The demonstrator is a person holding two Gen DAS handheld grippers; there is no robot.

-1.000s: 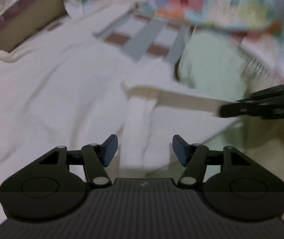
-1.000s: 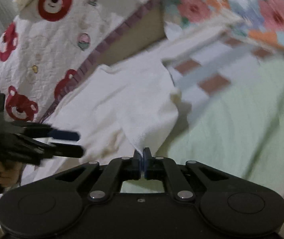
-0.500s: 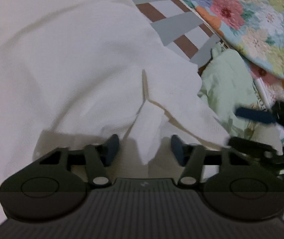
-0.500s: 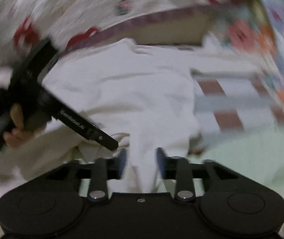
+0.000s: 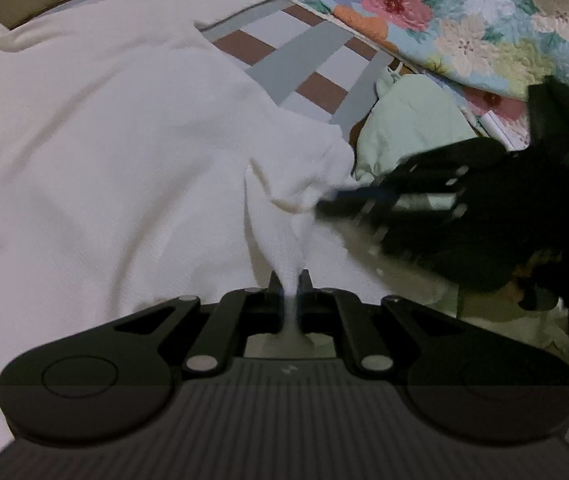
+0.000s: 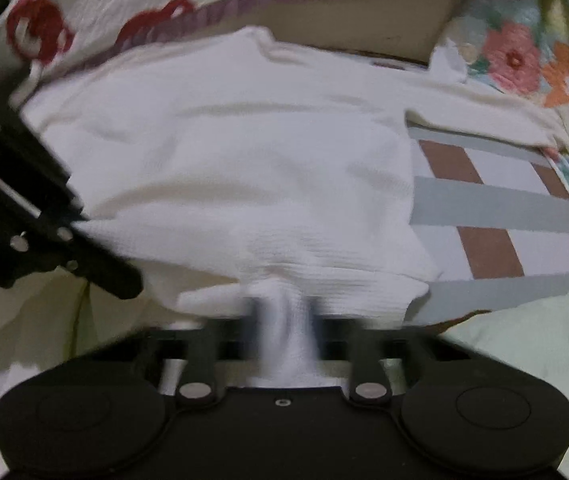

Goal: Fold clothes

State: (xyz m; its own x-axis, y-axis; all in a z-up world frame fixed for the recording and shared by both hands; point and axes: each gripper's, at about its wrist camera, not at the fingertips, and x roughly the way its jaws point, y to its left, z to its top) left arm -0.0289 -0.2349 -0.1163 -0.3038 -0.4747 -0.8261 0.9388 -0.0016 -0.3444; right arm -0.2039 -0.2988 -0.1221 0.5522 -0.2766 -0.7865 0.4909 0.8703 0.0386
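A white textured garment lies spread over the bed, its near hem bunched up. My left gripper is shut on a pinch of that hem. My right gripper comes in from the right, blurred, its tips at the same hem a little farther along. In the right wrist view the garment fills the middle. The right gripper has its blurred fingers apart with a thick bunch of the white cloth between them. The left gripper reaches in from the left edge there.
A checked sheet of brown, grey and white shows beyond the garment. A mint-green cloth lies crumpled to the right. A floral quilt runs along the far right, and a bear-print quilt along the far side.
My left gripper has shut on the hem fold that lay between its open fingers. The right gripper has moved in on the hem, its fingers slightly narrower around the cloth.
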